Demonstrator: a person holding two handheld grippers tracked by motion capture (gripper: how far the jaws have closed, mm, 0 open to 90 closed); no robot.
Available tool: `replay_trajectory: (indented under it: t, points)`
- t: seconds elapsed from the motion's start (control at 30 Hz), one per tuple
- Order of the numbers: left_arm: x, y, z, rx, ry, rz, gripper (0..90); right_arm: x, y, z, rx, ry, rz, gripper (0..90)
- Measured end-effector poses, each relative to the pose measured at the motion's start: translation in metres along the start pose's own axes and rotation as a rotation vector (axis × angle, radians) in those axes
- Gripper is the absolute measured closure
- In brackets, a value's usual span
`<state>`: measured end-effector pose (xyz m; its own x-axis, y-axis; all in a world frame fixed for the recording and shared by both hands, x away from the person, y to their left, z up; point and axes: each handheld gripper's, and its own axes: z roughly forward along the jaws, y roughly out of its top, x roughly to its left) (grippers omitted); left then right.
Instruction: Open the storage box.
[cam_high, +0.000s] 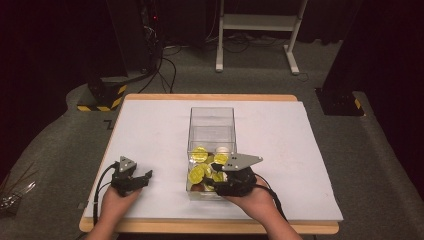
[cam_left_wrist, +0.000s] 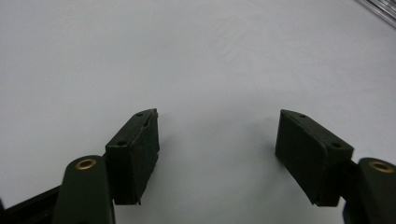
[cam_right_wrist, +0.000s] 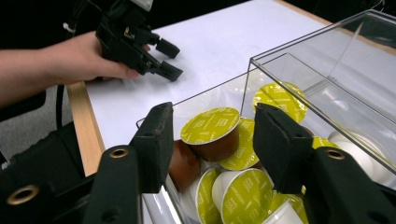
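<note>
A clear plastic box stands mid-table, its near end holding several coffee capsules with yellow-green lids. My right gripper is at that near end, tilted into the box. In the right gripper view it is open, its jaws on either side of a brown capsule lying on its side, with gaps showing. My left gripper rests open on the white sheet left of the box. Nothing lies between its jaws. It also appears as the far gripper in the right gripper view.
The white sheet covers a wooden table whose edge runs along the front. The far half of the box holds no capsules. On the floor behind stand a white frame, black stands with striped bases and cables.
</note>
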<state>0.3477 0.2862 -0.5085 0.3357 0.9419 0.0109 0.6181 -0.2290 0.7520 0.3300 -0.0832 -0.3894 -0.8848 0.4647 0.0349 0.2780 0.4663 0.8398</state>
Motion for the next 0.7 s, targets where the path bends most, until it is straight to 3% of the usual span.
replay_trajectory:
  t: [0.3, 0.7]
  points:
    - [0.000, 0.000, 0.000, 0.000, 0.000, 0.000, 30.3, -0.004, 0.007, 0.023, 0.101, -0.011, -0.026, 33.8]
    - [0.000, 0.000, 0.000, 0.000, 0.000, 0.000, 30.3, -0.001, 0.013, 0.039, 0.174, -0.033, -0.084, 32.3]
